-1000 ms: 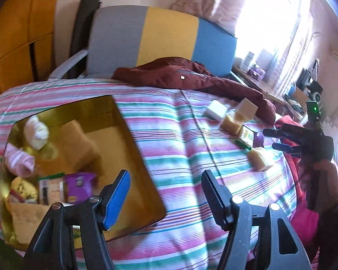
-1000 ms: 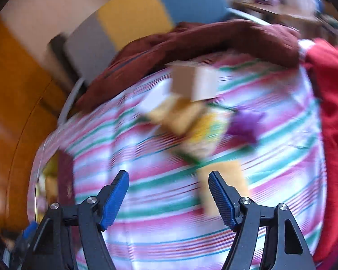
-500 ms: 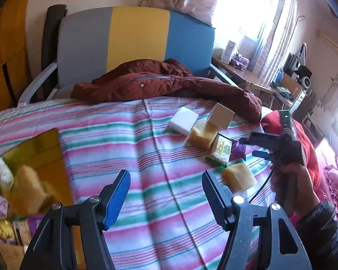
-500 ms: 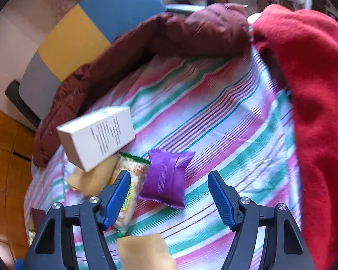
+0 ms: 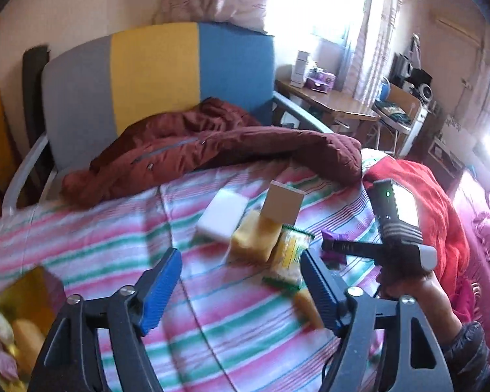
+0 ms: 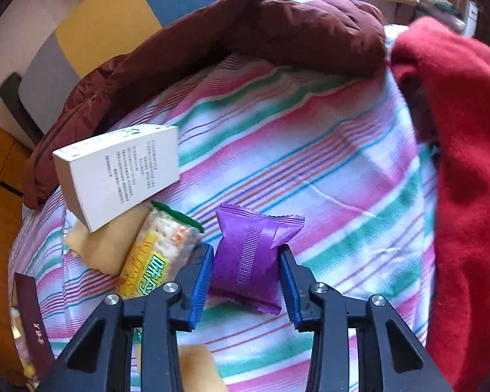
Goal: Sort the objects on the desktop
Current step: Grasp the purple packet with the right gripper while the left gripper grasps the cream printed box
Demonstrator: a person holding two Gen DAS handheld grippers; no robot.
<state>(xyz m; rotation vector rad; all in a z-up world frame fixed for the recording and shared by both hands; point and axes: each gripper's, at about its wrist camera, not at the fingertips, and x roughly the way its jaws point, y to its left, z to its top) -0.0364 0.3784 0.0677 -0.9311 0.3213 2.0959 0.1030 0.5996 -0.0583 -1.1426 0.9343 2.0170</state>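
Observation:
On the striped cloth [image 6: 326, 150] lies a purple snack packet [image 6: 248, 261]. My right gripper [image 6: 245, 274] points down at it, jaws closing, both blue pads touching its sides. Beside it lie a cracker packet [image 6: 156, 254], a white box [image 6: 121, 170] tilted on a yellow sponge [image 6: 104, 245], and a second yellow sponge [image 6: 192, 369]. In the left wrist view my left gripper [image 5: 241, 258] hovers before that pile with jaws opening and nothing between them. There I also see a white block [image 5: 222, 217], the white box [image 5: 282, 205] and the right gripper [image 5: 330, 251] in a hand.
A gold box [image 5: 29, 294] holding several items sits at the lower left. A maroon jacket [image 5: 212, 150] lies along the cloth's far edge before a grey, yellow and blue chair [image 5: 153, 75]. A red blanket [image 6: 467, 163] bounds the right side. A wooden desk [image 5: 330, 101] stands beyond.
The left gripper swung right, away from the gold box toward the pile, and its jaws widened. The right gripper came down over the purple packet and its jaws narrowed onto it.

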